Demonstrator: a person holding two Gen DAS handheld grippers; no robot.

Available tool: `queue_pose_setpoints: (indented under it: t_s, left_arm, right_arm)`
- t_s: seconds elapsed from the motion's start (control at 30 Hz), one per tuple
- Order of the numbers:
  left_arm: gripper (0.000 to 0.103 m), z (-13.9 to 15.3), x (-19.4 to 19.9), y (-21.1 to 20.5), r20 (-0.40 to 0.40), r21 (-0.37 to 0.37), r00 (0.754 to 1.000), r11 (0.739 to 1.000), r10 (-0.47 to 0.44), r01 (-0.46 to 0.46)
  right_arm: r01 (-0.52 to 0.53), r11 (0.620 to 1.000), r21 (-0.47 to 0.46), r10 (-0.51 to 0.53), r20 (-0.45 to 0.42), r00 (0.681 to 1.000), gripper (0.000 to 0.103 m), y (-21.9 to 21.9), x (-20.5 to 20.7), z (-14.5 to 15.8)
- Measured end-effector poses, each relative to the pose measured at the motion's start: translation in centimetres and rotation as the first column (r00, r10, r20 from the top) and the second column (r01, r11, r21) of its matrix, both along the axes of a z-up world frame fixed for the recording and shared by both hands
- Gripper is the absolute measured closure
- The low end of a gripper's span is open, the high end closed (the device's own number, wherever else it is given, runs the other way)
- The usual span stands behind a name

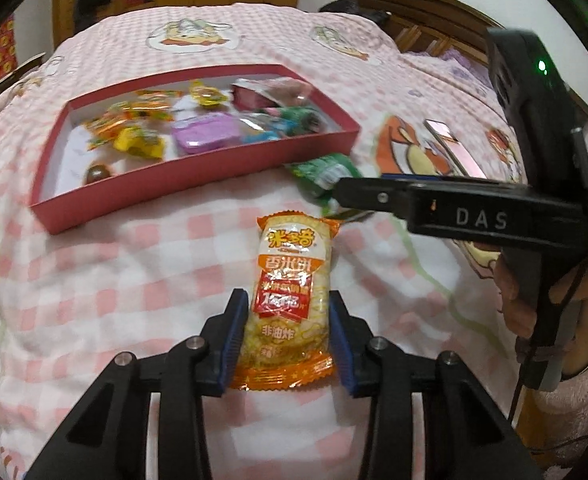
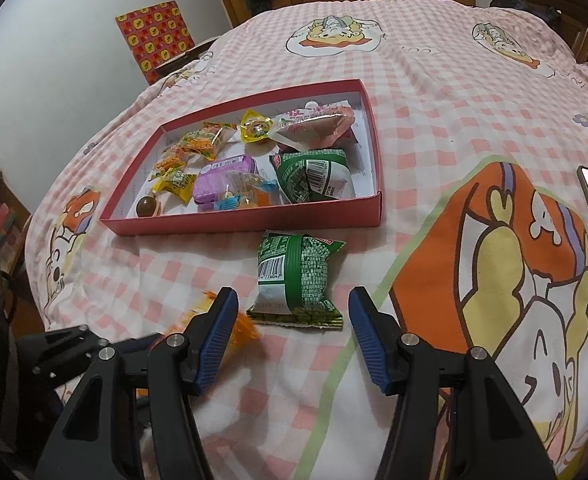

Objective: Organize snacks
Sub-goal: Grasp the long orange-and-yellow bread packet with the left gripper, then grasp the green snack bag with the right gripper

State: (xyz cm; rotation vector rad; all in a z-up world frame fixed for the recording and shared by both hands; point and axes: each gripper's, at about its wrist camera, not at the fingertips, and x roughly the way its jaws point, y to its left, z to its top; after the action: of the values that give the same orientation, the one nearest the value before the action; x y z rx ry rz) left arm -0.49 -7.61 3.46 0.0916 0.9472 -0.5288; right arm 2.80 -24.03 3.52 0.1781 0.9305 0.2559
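Snacks mostly fill my shallow red cardboard tray [image 2: 254, 222] on the pink checked bedspread [image 2: 434, 92]. My left gripper [image 1: 288, 336] clamps an orange-and-white plastic rice-cracker packet [image 1: 290, 280]. My right gripper [image 2: 294, 334] stands open around a green foil pouch [image 2: 298, 280] just outside the tray.

The black plastic arm of the right gripper [image 1: 478, 216], just right of the red cardboard tray [image 1: 198, 172], is showing white letters "DAS". The orange-and-clear rice cracker packet [image 1: 286, 300], below the tray, is carrying "香米饼" and "非油炸". The green foil packet [image 2: 294, 280] nearby is showing a barcode with digits too small to read surely.
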Motion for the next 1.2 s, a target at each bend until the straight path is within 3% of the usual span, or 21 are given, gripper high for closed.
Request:
queue_pose_setpoints:
  t_s: [0.53, 0.67, 1.0, 1.2]
  left_arm:
    - [0.062, 0.2, 0.6, 4.8, -0.021, -0.061, 0.991, 0.989, 0.13, -0.131]
    - [0.062, 0.3, 0.7, 5.2, -0.024, -0.066, 0.988, 0.986, 0.15, -0.152]
    - [0.062, 1.4, 0.6, 6.7, -0.006, -0.087, 0.98, 0.976, 0.199, -0.199]
    - [0.062, 2.8, 0.4, 7.0, 0.05, -0.079, 0.974, 0.973, 0.219, -0.215]
  right_arm:
    - [0.033, 0.999, 0.029, -0.032, -0.023, 0.999, 0.045, 1.2, 1.7, -1.3]
    - [0.044, 0.999, 0.024, -0.043, -0.016, 0.999, 0.063, 1.0, 1.6, -1.3]
    - [0.034, 0.999, 0.043, -0.034, 0.018, 0.999, 0.065, 0.7, -0.2, -0.4]
    - [0.002, 0.998, 0.064, -0.003, 0.022, 1.0, 0.065, 1.1, -1.1, 0.6]
